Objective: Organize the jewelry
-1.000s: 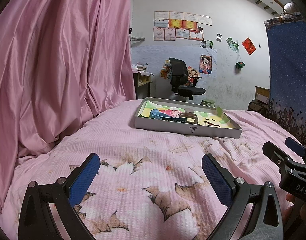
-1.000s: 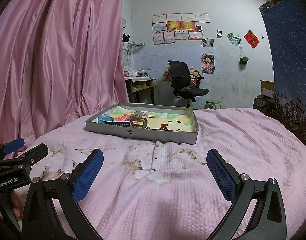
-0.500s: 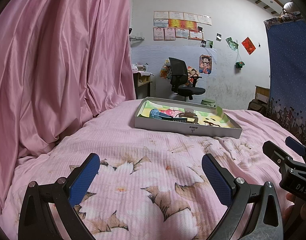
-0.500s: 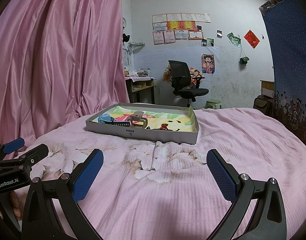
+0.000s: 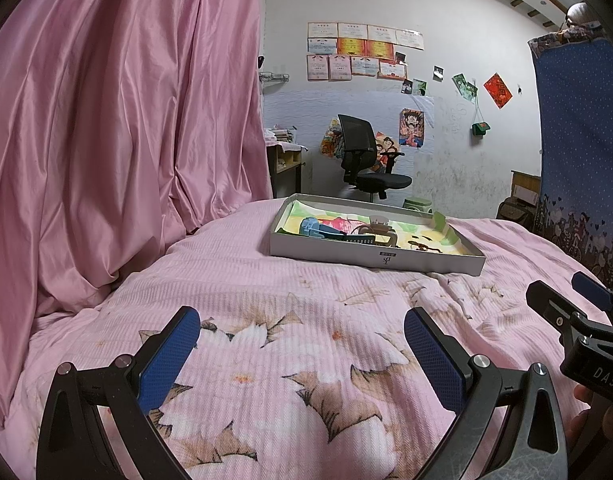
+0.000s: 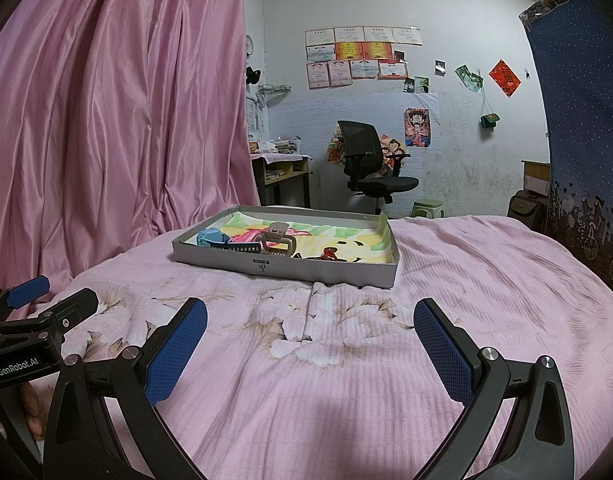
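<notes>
**Bedroom, pink bedspread, tray at the far middle**

A bedroom with a pink curtain on the left, certificates on the far wall, an office chair beyond the bed. On the floral pink bedspread, a shallow grey tray at the far middle, well apart from both tools. Inside the tray: a blue watch at the left end, a beige hair claw just right of it, a small dark red piece further right, too small to name. No jewelry visible on the bedspread outside the tray.

Left gripper near, low over the bedspread, jaws spread wide, nothing between the pads. Right gripper likewise wide apart and empty, at the near edge, pointed toward the tray.

Against the views of a second ago and half a second ago: no visible shift in either tool, the tray, or its contents. A pause, then, with nothing gained or lost for the task.

Fits two readings: pieces gathered in the tray and the tools pulled back, or pieces loosely heaped and awaiting sorting. Not settled by these views.
</notes>
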Tool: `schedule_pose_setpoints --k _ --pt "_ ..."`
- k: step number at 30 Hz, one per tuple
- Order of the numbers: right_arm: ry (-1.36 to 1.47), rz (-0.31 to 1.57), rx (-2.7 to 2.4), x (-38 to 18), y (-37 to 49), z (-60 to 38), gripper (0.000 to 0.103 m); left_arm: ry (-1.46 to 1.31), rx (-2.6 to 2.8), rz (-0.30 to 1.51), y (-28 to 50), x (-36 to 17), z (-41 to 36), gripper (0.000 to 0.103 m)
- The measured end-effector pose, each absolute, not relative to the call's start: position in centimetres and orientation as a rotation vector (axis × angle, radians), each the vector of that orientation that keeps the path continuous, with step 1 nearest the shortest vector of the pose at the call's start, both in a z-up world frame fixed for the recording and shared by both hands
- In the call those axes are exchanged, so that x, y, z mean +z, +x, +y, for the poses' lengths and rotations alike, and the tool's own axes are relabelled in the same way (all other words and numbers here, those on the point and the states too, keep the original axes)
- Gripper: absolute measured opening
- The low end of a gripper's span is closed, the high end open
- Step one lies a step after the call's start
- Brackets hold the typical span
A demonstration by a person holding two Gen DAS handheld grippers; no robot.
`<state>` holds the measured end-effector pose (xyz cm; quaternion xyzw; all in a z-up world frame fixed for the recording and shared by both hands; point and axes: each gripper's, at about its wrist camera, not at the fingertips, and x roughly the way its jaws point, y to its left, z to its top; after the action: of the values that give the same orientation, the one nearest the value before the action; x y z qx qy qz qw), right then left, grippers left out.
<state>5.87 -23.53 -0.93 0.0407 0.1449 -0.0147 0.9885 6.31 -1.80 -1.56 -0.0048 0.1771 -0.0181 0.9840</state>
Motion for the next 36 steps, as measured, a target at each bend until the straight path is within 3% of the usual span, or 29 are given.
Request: schedule_pose_setpoints --k 36 --pt "0.08 0.292 -0.028 -0.87 5.94 -23.44 0.102 -0.01 -0.028 0.359 6.35 -1.81 -1.17 0.103"
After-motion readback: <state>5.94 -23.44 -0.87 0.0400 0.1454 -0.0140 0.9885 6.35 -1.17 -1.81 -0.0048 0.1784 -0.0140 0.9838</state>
